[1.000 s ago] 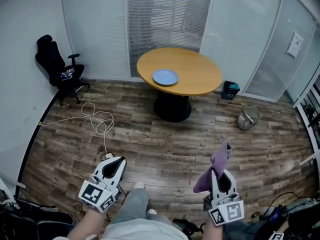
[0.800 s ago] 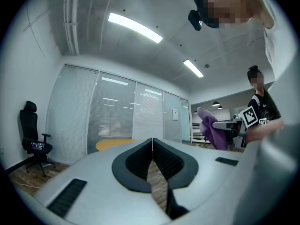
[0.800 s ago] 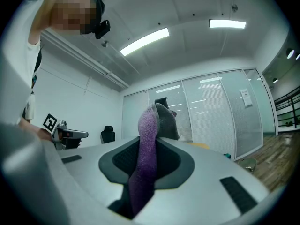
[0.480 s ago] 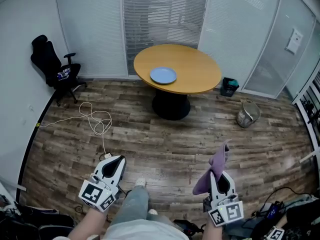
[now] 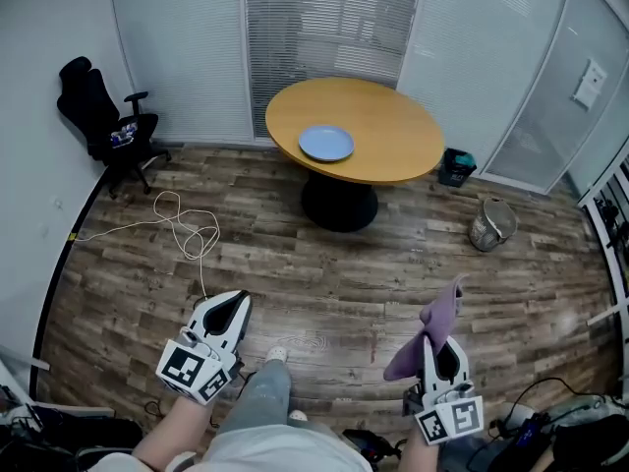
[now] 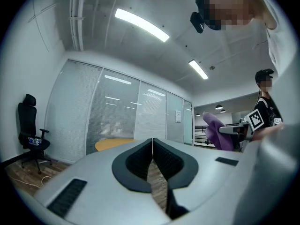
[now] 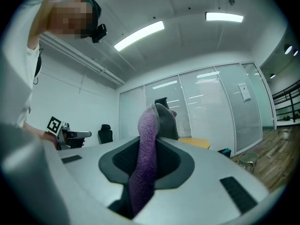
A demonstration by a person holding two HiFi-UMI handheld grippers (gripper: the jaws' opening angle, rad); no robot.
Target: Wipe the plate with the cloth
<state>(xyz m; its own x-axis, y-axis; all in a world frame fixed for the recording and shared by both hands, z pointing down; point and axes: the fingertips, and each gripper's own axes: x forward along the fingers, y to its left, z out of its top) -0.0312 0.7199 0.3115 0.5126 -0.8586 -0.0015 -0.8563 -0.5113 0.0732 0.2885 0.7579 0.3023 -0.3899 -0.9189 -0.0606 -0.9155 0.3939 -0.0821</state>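
One plate [image 5: 325, 144], one cloth [image 5: 437, 319], one table [image 5: 393, 131], one chair [image 5: 98, 116], one cable [image 5: 187, 230].

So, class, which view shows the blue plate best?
The head view: the blue plate lies in full sight on the round table. Both gripper views catch only the table's edge; the plate cannot be made out in either.
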